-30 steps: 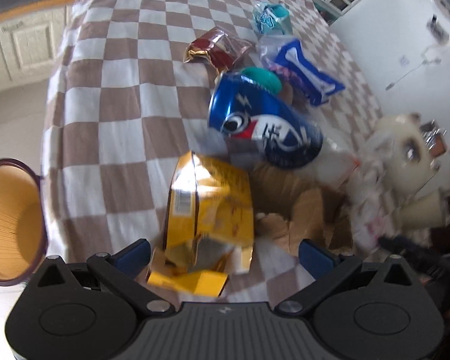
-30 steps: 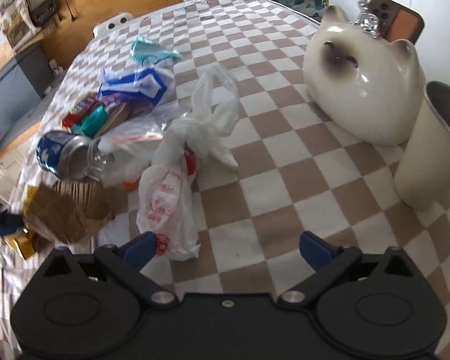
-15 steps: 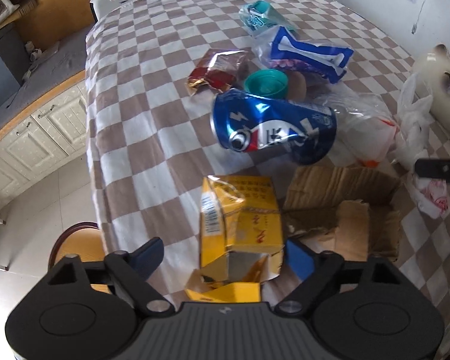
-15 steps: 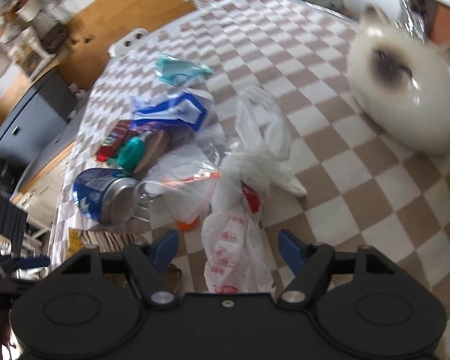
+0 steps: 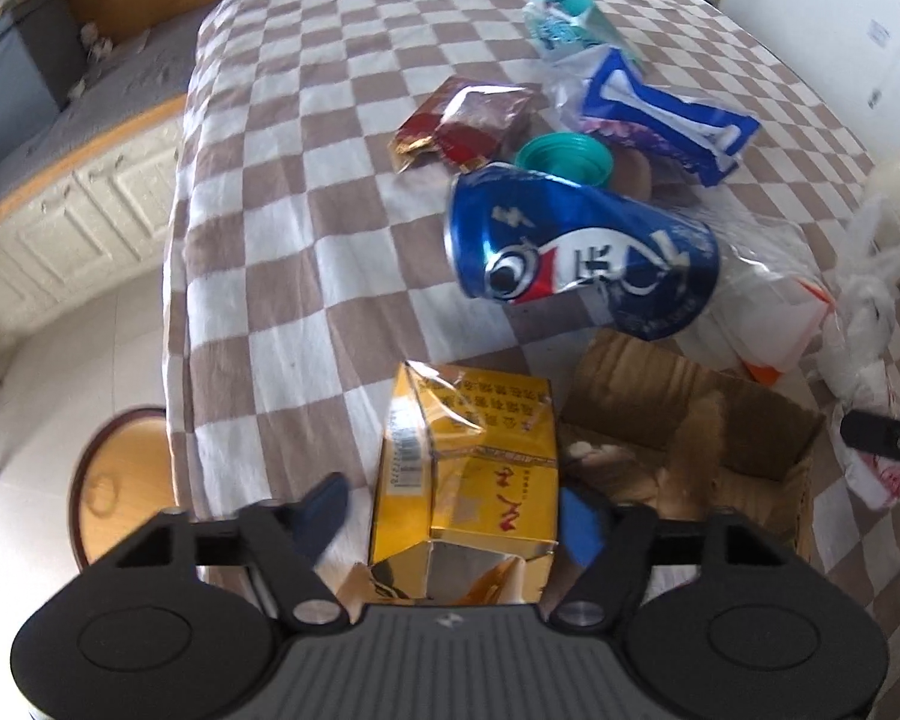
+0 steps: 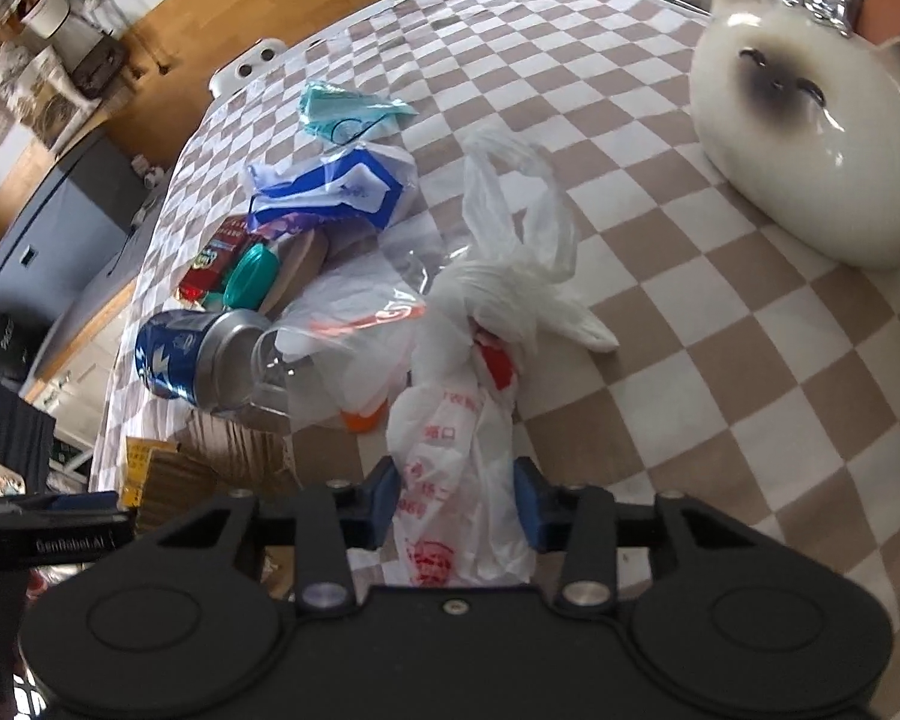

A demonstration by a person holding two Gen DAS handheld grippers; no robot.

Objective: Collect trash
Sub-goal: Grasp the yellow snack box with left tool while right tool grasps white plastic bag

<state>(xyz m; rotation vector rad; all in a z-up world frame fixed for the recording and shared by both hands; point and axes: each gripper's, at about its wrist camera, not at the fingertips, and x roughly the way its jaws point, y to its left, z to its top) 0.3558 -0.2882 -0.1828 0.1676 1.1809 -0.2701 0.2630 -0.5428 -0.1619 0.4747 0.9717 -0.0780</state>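
A crumpled yellow carton (image 5: 468,468) lies at the near edge of the checkered table (image 5: 306,228), between the fingers of my left gripper (image 5: 450,516). Its jaws are closing; the right pad meets the carton's side, the left pad stands a little off it. In the right wrist view a white plastic bag (image 6: 456,468) with red print fills the gap of my right gripper (image 6: 455,507), whose jaws are closing with both pads against the bag's sides. A dented blue can (image 5: 582,258) lies beyond the carton.
A torn cardboard box (image 5: 690,438), clear zip bag (image 5: 768,300), teal lid (image 5: 564,156), red wrapper (image 5: 468,120) and blue-white packet (image 5: 660,114) crowd the table's left end. A ceramic cat (image 6: 810,132) stands at the right. A round wooden stool (image 5: 120,492) is below the table edge.
Both grippers' jaws have narrowed from wide open. The left now brackets the yellow carton closely; the right has shifted over the white bag and its pads have come in against it.
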